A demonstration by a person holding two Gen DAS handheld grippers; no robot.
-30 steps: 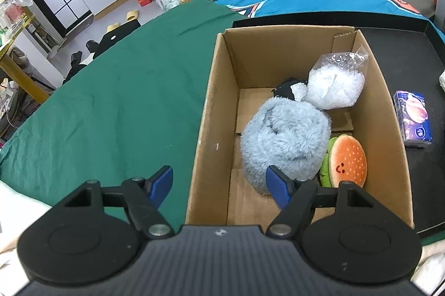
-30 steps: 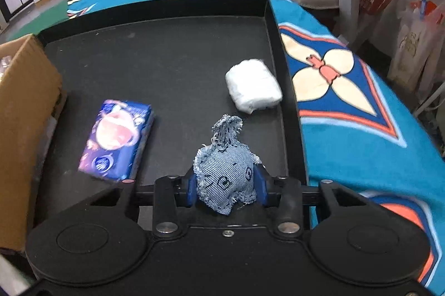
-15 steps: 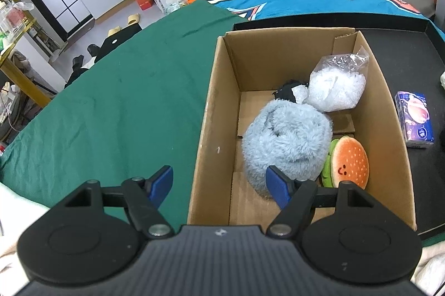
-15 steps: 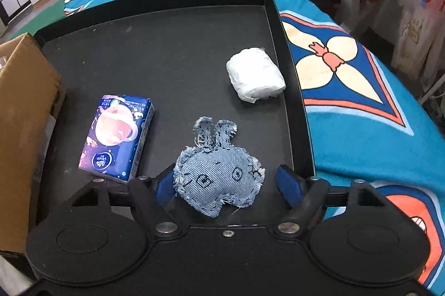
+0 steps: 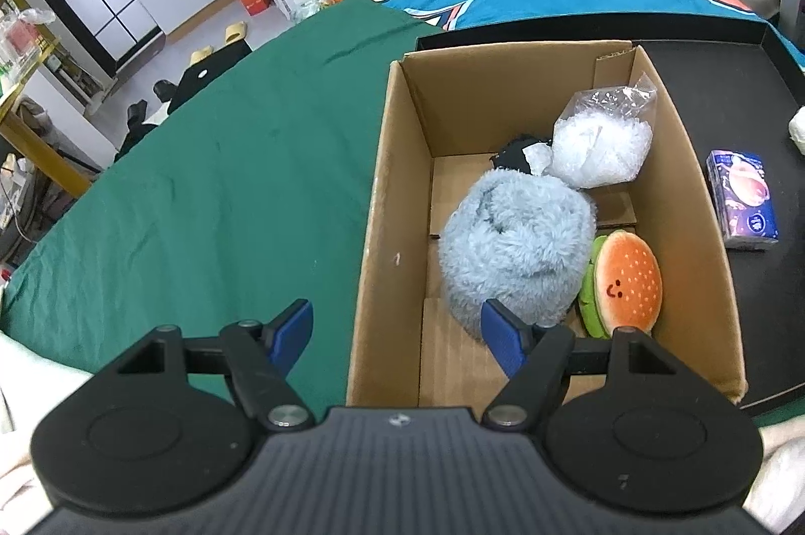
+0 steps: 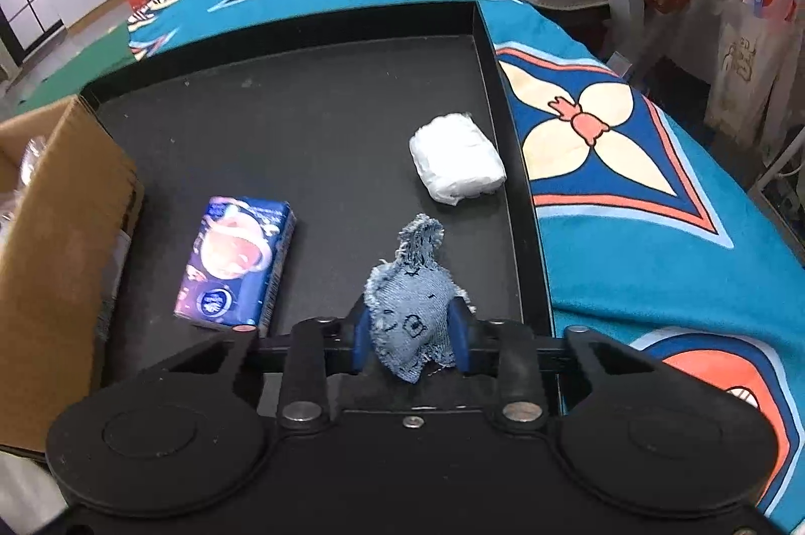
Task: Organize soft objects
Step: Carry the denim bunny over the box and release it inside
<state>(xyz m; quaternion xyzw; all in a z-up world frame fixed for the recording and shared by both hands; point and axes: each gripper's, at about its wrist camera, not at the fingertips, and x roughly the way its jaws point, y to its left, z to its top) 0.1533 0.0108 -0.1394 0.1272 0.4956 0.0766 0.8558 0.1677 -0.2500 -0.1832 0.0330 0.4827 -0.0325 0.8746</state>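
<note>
Half a second back the right tongs [image 6: 408,329] stood spread around the denim bunny [image 6: 408,313]; now they're pinching it, lifted off the black tray [image 6: 312,132]. Left tongs [image 5: 397,331] hover spread and empty over the cardboard box's [image 5: 375,233] near wall. Inside: fluffy blue plush [image 5: 518,248], burger plush [image 5: 626,281], clear bag [image 5: 601,148]. Carry the bunny high over the box wall and drop it into the bare near-left corner. Tissue pack [image 6: 236,261] and white bundle [image 6: 455,163] wait on the tray.

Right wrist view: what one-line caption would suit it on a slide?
Right claw shut on a denim bunny toy above a black tray holding a tissue pack and white bundle.
</note>
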